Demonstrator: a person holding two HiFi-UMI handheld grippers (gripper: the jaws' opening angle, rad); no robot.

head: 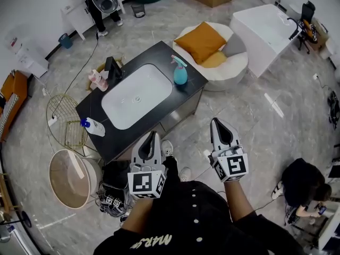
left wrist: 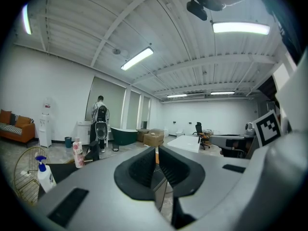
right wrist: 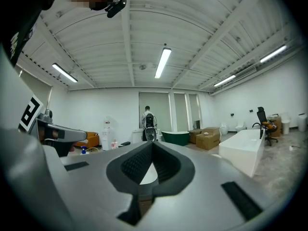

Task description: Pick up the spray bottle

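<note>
A teal spray bottle (head: 179, 70) stands upright on the far right corner of a black counter (head: 159, 54) with a white basin. A white spray bottle with a blue trigger (head: 93, 126) lies on the counter's near left part; the left gripper view shows that bottle (left wrist: 44, 173) at the lower left. My left gripper (head: 154, 135) (left wrist: 157, 149) is held in front of the counter's near edge, jaws together and holding nothing. My right gripper (head: 217, 121) (right wrist: 153, 143) hovers over the floor to the right of it, well short of the teal bottle, jaws also together and holding nothing.
A pink bottle (head: 97, 78) (left wrist: 77, 153) and a black tap (head: 111, 69) stand at the counter's far left. A wire basket (head: 66, 118) and a round tub (head: 71, 177) sit left of it. Beyond are a cushioned white chair (head: 210, 47), a white bathtub (head: 265, 28) and two people (head: 303, 187) (head: 103, 4).
</note>
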